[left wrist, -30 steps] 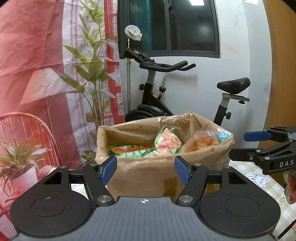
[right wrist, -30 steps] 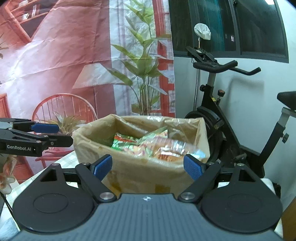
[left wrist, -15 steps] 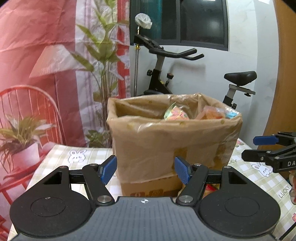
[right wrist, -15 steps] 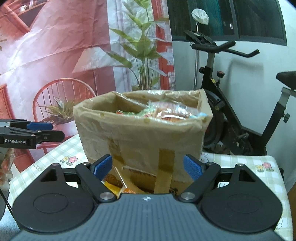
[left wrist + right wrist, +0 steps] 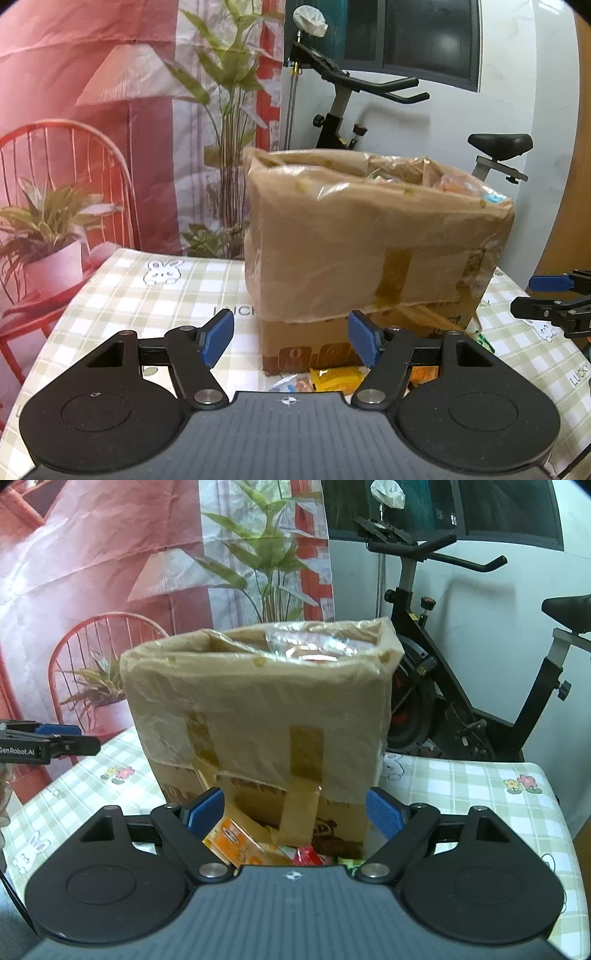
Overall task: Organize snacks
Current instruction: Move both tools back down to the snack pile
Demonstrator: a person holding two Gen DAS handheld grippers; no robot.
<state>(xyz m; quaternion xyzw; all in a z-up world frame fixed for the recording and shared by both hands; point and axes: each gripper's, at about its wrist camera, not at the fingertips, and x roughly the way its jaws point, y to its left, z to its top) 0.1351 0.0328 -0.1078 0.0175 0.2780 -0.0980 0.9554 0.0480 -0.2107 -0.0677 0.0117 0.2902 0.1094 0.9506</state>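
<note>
My left gripper [image 5: 291, 338] hangs with its blue pads [image 5: 218, 334] spread wide and nothing between them, and my right gripper [image 5: 295, 812] is just as wide apart and empty; each shows at the edge of the other's view, level with the box. The box [image 5: 369, 236] is brown cardboard, wrapped in clear plastic and patched with strips of tape, open at the top, and it stands on the table [image 5: 177, 295] straight ahead of both grippers. Over its rim I can make out only crinkled snack bags [image 5: 314, 650]; what they are I cannot tell. More snacks [image 5: 240, 840] lie loose on the table just in front of the box, at its foot: an orange pack, a red one and a green one in the right view, and a yellow pack [image 5: 336, 376] in the left view. The table wears a green-and-white checked cloth printed with rabbits, small flowers and the word LUCKY. Behind it hangs a wrinkled backdrop [image 5: 92, 74] printed with a red wall, a lamp, a red chair and potted plants. To the right of that stands a black exercise bike [image 5: 443, 664] against a white wall, under a dark window [image 5: 424, 37], with something pale wrapped over the top of a post beside its handlebars.
</note>
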